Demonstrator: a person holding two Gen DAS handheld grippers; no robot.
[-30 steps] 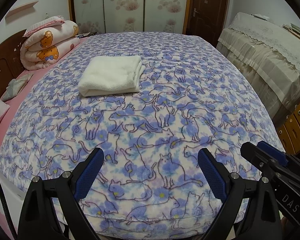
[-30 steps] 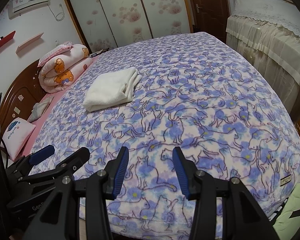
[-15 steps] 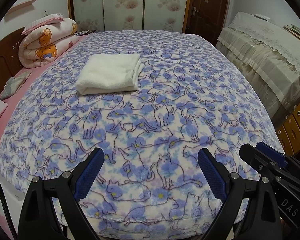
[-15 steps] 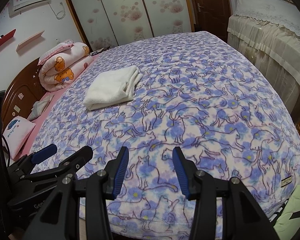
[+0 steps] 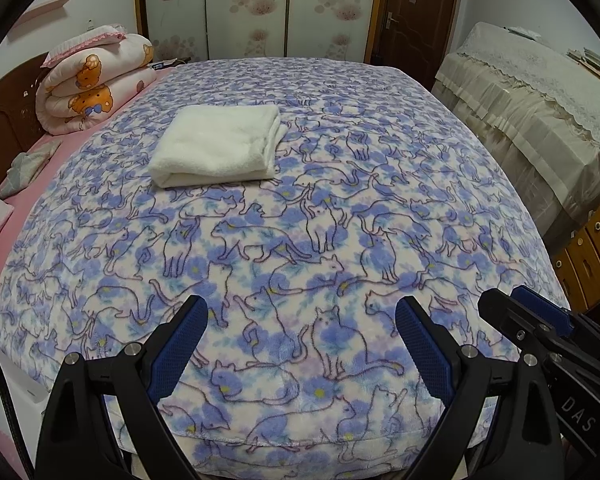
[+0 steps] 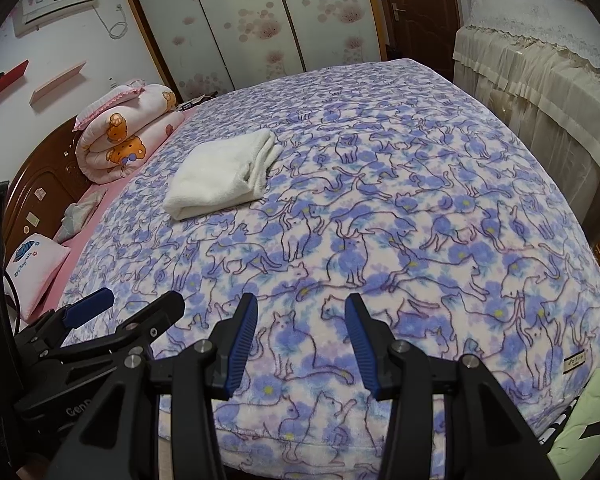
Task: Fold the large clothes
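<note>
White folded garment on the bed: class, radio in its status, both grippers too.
Left gripper, right gripper: jaws open, empty, above near bed edge. White garment folded flat on cat-print blanket. Nothing between.

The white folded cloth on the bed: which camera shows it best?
The left wrist view. There the white cloth lies almost straight ahead, so its flat top, front fold and layered right edge all show. The right wrist view sees the same cloth off to the left and at a slant, foreshortened, though its stacked layers still show.
</note>
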